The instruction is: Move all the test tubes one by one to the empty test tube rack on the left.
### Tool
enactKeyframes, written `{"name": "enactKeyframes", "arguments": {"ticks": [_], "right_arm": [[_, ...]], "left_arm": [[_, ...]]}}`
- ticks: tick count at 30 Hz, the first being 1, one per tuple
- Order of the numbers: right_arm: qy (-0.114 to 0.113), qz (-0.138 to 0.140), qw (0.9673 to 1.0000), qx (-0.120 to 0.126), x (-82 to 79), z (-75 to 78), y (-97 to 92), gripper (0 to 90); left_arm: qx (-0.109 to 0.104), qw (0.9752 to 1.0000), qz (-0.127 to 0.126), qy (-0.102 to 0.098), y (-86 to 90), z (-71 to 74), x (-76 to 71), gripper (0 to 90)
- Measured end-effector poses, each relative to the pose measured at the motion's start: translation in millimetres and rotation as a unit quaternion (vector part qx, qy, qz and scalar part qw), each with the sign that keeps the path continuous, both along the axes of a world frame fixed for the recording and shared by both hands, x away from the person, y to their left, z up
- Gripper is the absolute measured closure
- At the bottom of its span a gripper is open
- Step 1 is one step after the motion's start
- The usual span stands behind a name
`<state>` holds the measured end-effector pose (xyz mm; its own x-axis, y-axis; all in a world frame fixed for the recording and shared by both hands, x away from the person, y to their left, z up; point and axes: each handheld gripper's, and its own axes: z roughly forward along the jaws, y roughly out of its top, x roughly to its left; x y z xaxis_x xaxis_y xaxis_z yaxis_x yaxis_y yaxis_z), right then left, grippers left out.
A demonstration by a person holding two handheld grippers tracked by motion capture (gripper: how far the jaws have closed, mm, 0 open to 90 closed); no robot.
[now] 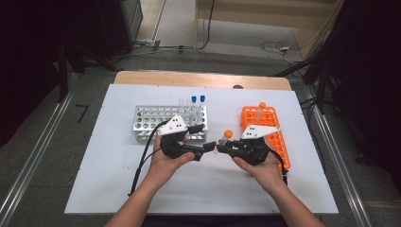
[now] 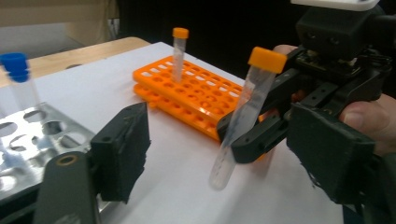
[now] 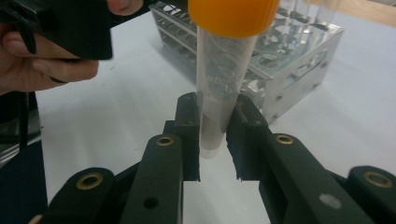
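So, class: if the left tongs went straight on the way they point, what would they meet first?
Probably the orange-capped tube held in the right tongs; it stands between the left tongs' open jaws, just ahead.

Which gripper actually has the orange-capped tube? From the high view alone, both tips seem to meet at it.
Observer: The right gripper has it. Its pads clamp the orange-capped tube low on the clear body, near the bottom end.
Operator: Is the left one touching it?
Observer: No. In the left gripper view the left gripper is open. The tube hangs between its jaws with a gap on each side.
Operator: Is the tube upright?
Observer: It is tilted, with the cap end leaning back toward the hand that holds it.
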<state>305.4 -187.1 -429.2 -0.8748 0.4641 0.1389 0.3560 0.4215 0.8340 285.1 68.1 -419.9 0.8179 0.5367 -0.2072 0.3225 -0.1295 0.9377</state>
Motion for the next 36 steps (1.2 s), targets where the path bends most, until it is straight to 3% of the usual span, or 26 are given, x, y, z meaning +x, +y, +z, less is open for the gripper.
{"name": "enactKeyframes", "arguments": {"ticks": [6, 16, 18, 27, 30, 36], "right_arm": [[0.002, 0.017, 0.9998, -0.004, -5.4, -1.0, 9.5, 72.8], [0.005, 0.050, 0.9987, -0.005, -14.8, -0.1, 20.4, 72.7], [0.007, 0.050, 0.9987, -0.005, -14.4, -0.2, 20.4, 72.7], [0.010, 0.048, 0.9988, 0.002, -13.4, 0.0, 18.3, 72.4], [0.005, 0.045, 0.9990, 0.006, -13.2, 0.4, 16.7, 71.6], [0.001, 0.035, 0.9993, 0.016, -10.7, 0.0, 9.7, 54.1]], "left_arm": [[0.000, 0.9995, -0.033, -0.004, -9.5, -1.4, -3.4, 37.7], [-0.007, 0.9982, -0.059, -0.010, -17.4, -0.3, -6.4, 62.4], [-0.001, 0.9981, -0.060, -0.013, -18.1, 0.0, -7.0, 67.8], [0.015, 0.9986, -0.039, -0.033, -16.5, 2.4, -8.4, 74.8], [0.007, 0.9988, -0.036, -0.033, -14.6, 3.1, -7.3, 74.9], [-0.001, 0.9992, -0.018, -0.035, -6.1, 7.0, -4.7, 75.0]]}}
